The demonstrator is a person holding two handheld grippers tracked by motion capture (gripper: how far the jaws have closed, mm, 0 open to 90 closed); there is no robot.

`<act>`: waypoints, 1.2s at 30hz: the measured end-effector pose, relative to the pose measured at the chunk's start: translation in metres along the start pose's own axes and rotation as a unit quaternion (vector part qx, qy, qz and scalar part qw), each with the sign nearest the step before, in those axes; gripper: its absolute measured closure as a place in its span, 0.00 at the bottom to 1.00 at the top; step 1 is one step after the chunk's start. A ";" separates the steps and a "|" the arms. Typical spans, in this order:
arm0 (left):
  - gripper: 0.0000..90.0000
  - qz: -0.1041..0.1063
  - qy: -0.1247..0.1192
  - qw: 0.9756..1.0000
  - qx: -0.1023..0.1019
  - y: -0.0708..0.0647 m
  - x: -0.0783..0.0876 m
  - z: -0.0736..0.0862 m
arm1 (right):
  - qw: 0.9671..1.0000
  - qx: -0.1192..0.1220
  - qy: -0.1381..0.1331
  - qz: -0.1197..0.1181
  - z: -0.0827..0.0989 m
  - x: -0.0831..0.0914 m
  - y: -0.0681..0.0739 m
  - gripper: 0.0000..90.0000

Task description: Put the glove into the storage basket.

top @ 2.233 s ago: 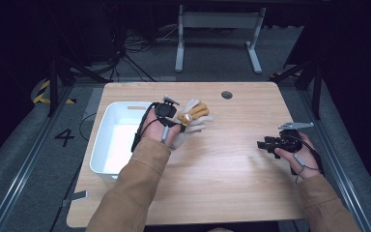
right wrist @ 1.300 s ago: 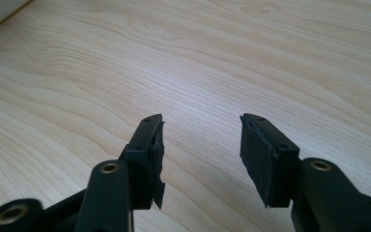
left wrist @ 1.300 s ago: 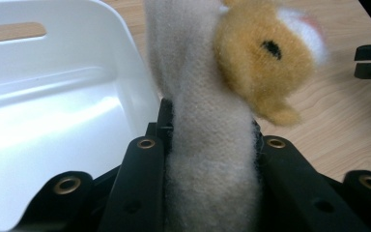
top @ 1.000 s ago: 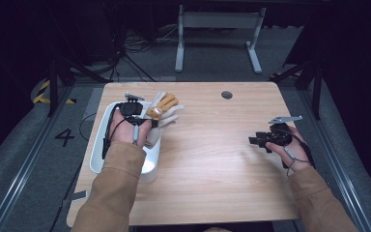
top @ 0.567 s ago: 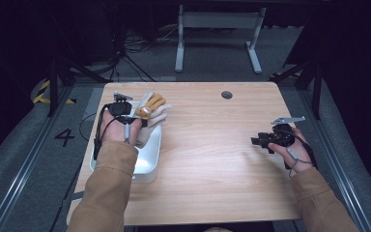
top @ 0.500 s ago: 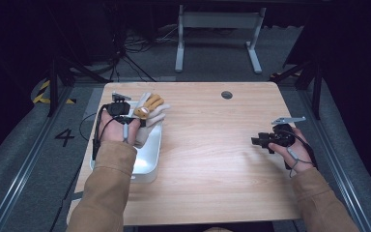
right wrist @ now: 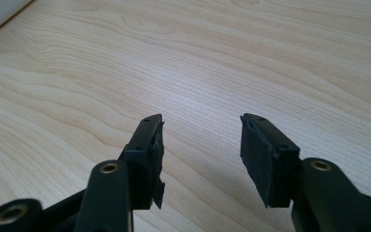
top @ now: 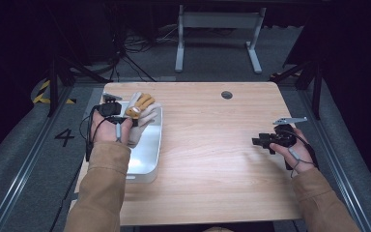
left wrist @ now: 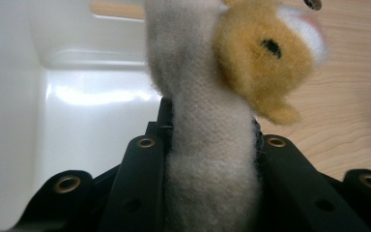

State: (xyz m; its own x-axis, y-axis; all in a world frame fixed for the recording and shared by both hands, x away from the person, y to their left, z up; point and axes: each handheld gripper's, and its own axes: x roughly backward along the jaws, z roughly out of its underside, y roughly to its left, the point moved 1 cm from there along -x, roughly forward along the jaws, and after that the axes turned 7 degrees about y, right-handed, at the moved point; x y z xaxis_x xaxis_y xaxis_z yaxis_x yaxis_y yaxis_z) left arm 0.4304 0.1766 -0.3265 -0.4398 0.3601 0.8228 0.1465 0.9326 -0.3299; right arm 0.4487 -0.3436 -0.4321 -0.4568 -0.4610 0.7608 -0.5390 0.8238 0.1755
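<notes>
Our left gripper (left wrist: 207, 159) is clamped on the plush toy (left wrist: 222, 87), its grey-white body squeezed between the jaws. Since two seconds ago we have carried it from the bare wood to the white bin (top: 147, 145), and it now hangs over the bin's far right corner. We judge release comes next. Our right gripper (right wrist: 200, 154), well right of the bin, stays parted and empty.

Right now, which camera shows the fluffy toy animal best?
The left gripper view: the plush toy is close up there, its grey body pinched between the black jaws, its orange face showing an eye. The high view shows it small, over the white bin. The right gripper view looks at bare table.
</notes>
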 end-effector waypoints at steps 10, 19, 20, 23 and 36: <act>0.82 -0.011 0.018 1.000 0.011 0.003 -0.003 -0.004 | 1.000 -0.003 -0.003 -0.002 0.000 0.002 -0.002 0.57; 0.82 -0.031 0.047 0.998 0.023 0.009 -0.012 -0.005 | 1.000 -0.002 0.000 -0.001 0.001 0.003 -0.002 0.57; 0.82 -0.032 0.049 0.998 0.026 0.009 -0.013 -0.005 | 1.000 -0.002 -0.001 -0.001 0.001 0.003 -0.002 0.57; 0.82 -0.037 0.059 0.997 0.026 0.010 -0.015 -0.006 | 1.000 -0.003 -0.002 -0.001 0.001 0.003 -0.002 0.57; 0.82 -0.050 0.090 0.994 0.037 0.012 -0.023 -0.006 | 1.000 -0.002 -0.005 0.000 0.002 0.007 -0.002 0.57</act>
State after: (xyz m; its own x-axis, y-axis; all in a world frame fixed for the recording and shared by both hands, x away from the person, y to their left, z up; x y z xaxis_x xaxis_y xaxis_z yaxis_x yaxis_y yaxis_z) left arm 0.4479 0.1797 -0.3471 -0.2831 0.2701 0.9202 0.0422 0.9621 -0.2694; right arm 0.4450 -0.3488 -0.4287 -0.4627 -0.4647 0.7550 -0.5371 0.8245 0.1783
